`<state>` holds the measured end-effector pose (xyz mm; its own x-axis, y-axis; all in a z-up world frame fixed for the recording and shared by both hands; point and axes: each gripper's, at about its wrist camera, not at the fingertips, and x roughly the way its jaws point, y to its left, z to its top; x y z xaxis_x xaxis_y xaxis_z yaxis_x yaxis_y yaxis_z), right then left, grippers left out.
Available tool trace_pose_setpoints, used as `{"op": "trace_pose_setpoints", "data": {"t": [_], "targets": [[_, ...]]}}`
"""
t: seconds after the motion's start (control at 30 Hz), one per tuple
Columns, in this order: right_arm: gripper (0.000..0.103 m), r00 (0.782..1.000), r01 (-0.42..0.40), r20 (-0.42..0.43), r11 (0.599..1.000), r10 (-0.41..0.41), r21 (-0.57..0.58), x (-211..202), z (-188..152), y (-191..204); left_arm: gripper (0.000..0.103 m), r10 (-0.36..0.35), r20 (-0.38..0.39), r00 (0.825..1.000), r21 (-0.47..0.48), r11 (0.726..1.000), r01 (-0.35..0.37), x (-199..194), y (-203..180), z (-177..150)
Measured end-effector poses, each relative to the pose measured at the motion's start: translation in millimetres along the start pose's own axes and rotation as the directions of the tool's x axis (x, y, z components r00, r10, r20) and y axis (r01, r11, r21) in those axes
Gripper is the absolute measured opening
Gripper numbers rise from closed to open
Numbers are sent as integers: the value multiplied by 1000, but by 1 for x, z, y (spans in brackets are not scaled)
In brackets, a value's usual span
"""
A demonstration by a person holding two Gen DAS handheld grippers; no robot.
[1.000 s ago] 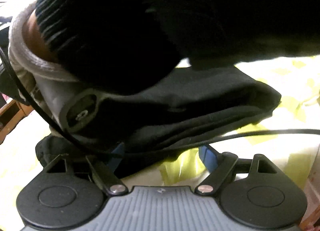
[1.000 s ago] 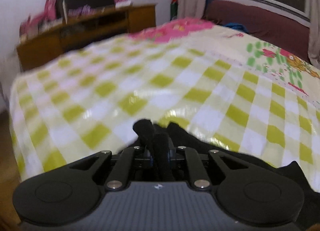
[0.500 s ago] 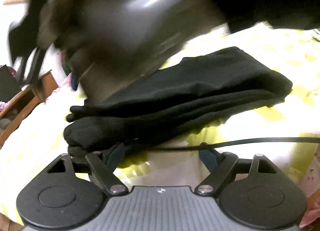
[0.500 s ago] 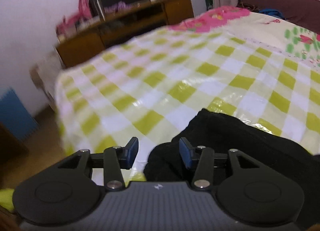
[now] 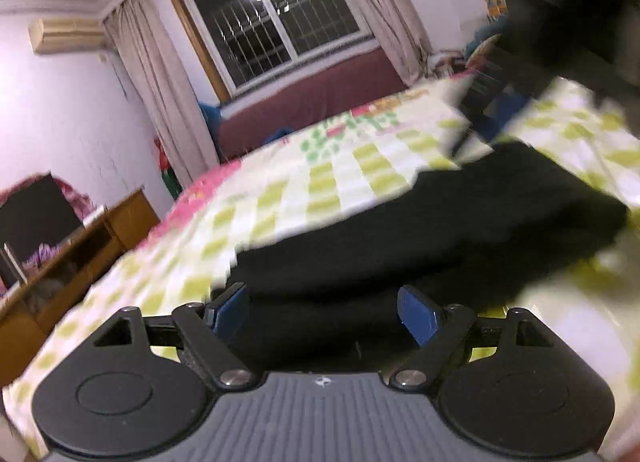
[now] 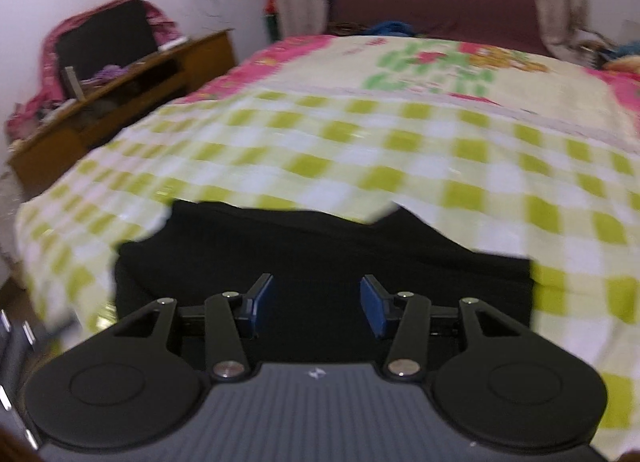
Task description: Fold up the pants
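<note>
The black pants lie folded in a thick stack on the green-and-white checked bedspread. My left gripper is open and empty, just above the near edge of the stack. In the right wrist view the folded pants fill the lower middle. My right gripper is open and empty, hovering over the stack's near edge. Both views are blurred by motion.
A wooden cabinet with a black screen stands left of the bed. A dark red bench runs under the window at the far end. A dark blurred shape hangs at the upper right of the left wrist view.
My right gripper let go of the pants and opened. The sleeve and right gripper that filled the left wrist view have moved away. Both grippers pulled back from the folded stack.
</note>
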<state>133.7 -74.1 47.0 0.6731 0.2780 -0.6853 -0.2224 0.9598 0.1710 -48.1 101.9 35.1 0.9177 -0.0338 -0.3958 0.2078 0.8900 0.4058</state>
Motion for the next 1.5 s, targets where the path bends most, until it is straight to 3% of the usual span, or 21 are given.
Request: {"op": "trace_pose_setpoints", "data": {"t": [0.13, 0.2, 0.27, 0.33, 0.43, 0.53, 0.6, 0.67, 0.8, 0.83, 0.9, 0.93, 1.03, 1.1, 1.17, 1.23, 1.3, 1.33, 1.4, 1.47, 1.5], "targets": [[49, 995, 100, 2, 993, -101, 54, -11, -19, -38, 94, -1, 27, 1000, 2, 1000, 1, 43, 2, 19], [50, 990, 141, 4, 983, -143, 118, -20, -29, -63, 94, -2, -22, 1000, 21, 1000, 3, 68, -3, 14], [57, 988, 156, -20, 966, -155, 205, -23, -41, -90, 95, -24, -120, 992, 26, 999, 28, 89, -8, 0], [58, 988, 153, -49, 946, -145, 285, -21, -52, -114, 95, -35, -118, 992, -6, 999, 34, 89, -8, -8], [60, 999, 38, -43, 903, -22, 427, -15, -67, -140, 95, -30, -113, 993, 14, 999, 32, 81, -7, -1], [59, 989, -107, -33, 847, 146, 521, 5, -74, -152, 95, -21, -117, 993, 40, 999, 26, 80, -8, 3], [59, 986, -125, -29, 833, 166, 538, 18, -81, -159, 95, -14, -116, 993, 64, 998, 22, 76, -10, 7], [59, 978, -178, 16, 787, 210, 590, 21, -87, -171, 95, -11, -113, 994, 90, 996, 21, 80, -14, 11], [61, 927, -341, 98, 701, 363, 626, 19, -89, -181, 95, -32, -94, 995, 122, 992, 44, 80, -21, 20], [62, 922, -357, 107, 708, 372, 609, 19, -88, -182, 95, -37, -93, 995, 131, 990, 49, 83, -23, 23], [58, 933, -328, 85, 729, 349, 601, 30, -88, -189, 95, -45, -93, 995, 155, 986, 59, 86, -29, 27], [54, 934, -319, 76, 720, 349, 616, 38, -88, -192, 95, -49, -96, 994, 166, 984, 64, 89, -31, 28], [58, 911, -366, 108, 660, 398, 656, 44, -81, -192, 95, -59, -103, 993, 201, 976, 79, 95, -40, 31], [57, 873, -452, 174, 619, 456, 642, 29, -73, -185, 95, -65, -101, 993, 228, 970, 86, 97, -46, 33], [53, 839, -525, 218, 640, 498, 561, 12, -67, -179, 95, -70, -99, 993, 250, 964, 93, 96, -49, 33], [56, 861, -489, 177, 679, 477, 548, 21, -65, -182, 95, -78, -94, 993, 267, 959, 100, 96, -50, 34], [55, 896, -377, 50, 695, 441, 612, 57, -70, -189, 95, -84, -96, 992, 275, 955, 107, 99, -51, 34], [48, 892, -363, 38, 666, 450, 652, 69, -74, -191, 95, -84, -102, 991, 278, 954, 109, 100, -52, 34], [48, 866, -412, 82, 614, 492, 673, 71, -72, -183, 95, -87, -111, 990, 283, 952, 115, 102, -54, 34], [32, 859, -441, 112, 609, 500, 659, 60, -69, -171, 94, -86, -125, 988, 300, 946, 120, 103, -57, 32], [18, 840, -474, 154, 566, 520, 675, 54, -69, -172, 93, -87, -131, 988, 308, 943, 124, 103, -59, 32]]}}
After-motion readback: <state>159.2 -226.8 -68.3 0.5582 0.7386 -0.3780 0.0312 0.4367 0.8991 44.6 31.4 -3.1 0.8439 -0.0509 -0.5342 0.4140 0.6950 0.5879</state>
